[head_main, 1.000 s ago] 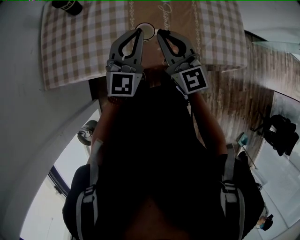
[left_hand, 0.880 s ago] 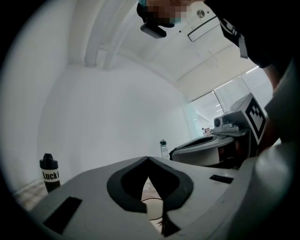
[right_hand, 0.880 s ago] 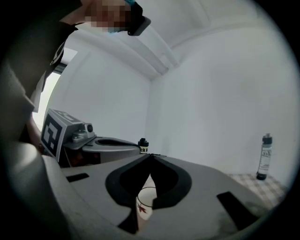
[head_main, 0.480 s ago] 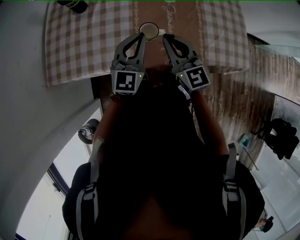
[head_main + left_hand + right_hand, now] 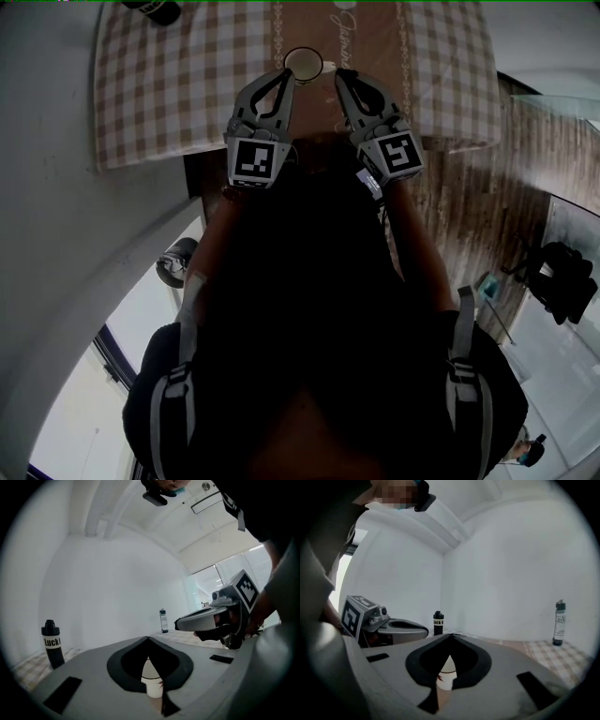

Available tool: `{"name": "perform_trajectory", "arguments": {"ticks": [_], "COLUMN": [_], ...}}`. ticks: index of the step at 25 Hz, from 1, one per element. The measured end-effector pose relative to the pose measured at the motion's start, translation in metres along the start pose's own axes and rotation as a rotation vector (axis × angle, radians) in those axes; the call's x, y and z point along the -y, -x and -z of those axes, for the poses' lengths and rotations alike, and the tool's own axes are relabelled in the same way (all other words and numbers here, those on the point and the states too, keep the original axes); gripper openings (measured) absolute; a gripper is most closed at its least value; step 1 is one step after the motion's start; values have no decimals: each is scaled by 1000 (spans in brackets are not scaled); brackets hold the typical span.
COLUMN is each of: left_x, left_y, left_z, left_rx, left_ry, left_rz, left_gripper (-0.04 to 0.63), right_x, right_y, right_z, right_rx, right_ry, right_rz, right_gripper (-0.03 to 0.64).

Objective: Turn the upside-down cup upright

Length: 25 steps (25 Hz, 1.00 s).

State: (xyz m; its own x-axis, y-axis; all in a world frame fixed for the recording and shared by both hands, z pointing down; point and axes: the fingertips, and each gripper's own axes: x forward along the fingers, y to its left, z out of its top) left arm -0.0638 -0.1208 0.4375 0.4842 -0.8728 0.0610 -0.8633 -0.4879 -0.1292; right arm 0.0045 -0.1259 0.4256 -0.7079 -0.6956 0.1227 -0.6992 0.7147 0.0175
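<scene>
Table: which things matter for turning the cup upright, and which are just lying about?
Job:
- cup
- left gripper, shut, empty
- right gripper, shut, empty

Lying about:
- black bottle
- second bottle
- checked cloth

Plain indoor room, kind unclear: white walls (image 5: 511,573), checked tablecloth (image 5: 159,84), wood-plank floor (image 5: 469,202), big windows (image 5: 229,569).

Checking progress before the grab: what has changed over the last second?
The left tool and the right tool have both sunk toward the table, tips near the cup. Nothing was gripped or released. Both tools stay shut and empty; the cup stands where it was, untouched.
</scene>
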Motion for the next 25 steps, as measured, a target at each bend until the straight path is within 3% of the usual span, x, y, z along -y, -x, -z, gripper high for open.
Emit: {"name": "perform_trajectory", "arguments": {"ticks": [17, 25], "left_x": [-6, -22], "left_y": [-4, -3], "left_z": [17, 24], "left_rx": [-45, -56], "left_ry": [4, 17], "left_rz": [7, -28], "left_gripper": [-8, -8], "right_x": [11, 11], "right_y": [-6, -10], "right_z": [22, 28], "right_rx": [-42, -57], "right_ry": [-20, -35], "right_rz": [9, 3], "right_gripper": [5, 3]}}
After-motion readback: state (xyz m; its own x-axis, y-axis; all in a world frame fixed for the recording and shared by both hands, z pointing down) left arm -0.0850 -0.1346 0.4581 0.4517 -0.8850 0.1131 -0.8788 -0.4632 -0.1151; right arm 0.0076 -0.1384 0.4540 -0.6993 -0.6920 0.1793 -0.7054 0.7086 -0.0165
